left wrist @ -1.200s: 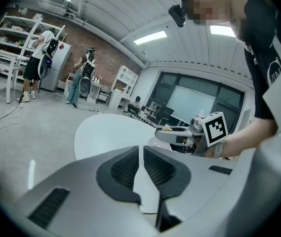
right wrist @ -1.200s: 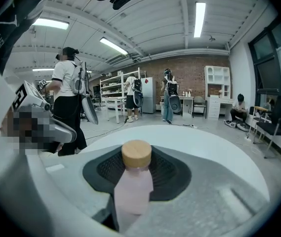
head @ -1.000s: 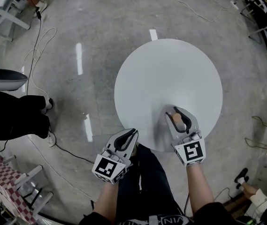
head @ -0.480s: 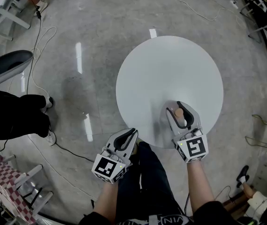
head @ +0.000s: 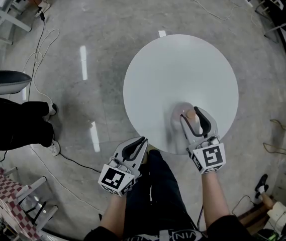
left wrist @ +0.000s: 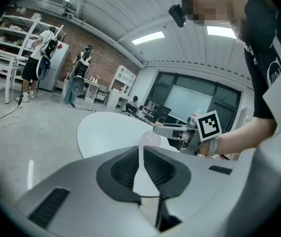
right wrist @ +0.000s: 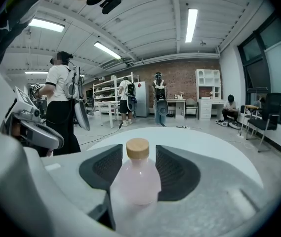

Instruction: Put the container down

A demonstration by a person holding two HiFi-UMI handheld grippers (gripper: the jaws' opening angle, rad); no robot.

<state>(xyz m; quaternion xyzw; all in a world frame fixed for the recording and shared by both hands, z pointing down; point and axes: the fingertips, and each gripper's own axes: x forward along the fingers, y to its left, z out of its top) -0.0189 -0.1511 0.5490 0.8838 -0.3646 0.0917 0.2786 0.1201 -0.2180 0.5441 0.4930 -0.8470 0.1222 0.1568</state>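
Note:
A small pale pink bottle [head: 184, 113] with a wooden cap stands upright on the round white table [head: 178, 69], near its front edge. My right gripper [head: 190, 115] straddles it, and its jaws have just been opening. In the right gripper view the bottle [right wrist: 136, 177] sits between the dark pads [right wrist: 177, 172], which stand off its neck, so the right gripper [right wrist: 139, 154] is open. My left gripper [head: 144, 141] hangs off the table's front left edge, shut and empty. The left gripper view shows only a slit between its jaws, with the bottle [left wrist: 149, 139] beyond on the table [left wrist: 105, 132].
A person in black [head: 12, 124] stands on the concrete floor to the left beside a grey seat [head: 4, 82]. Cables [head: 42, 59] trail across the floor. A checkered chair [head: 7, 200] is at the lower left. More people and shelves [right wrist: 105, 102] stand far behind the table.
The right jaws have spread wider around the bottle, which now stands on the table by itself. The left gripper has hardly shifted.

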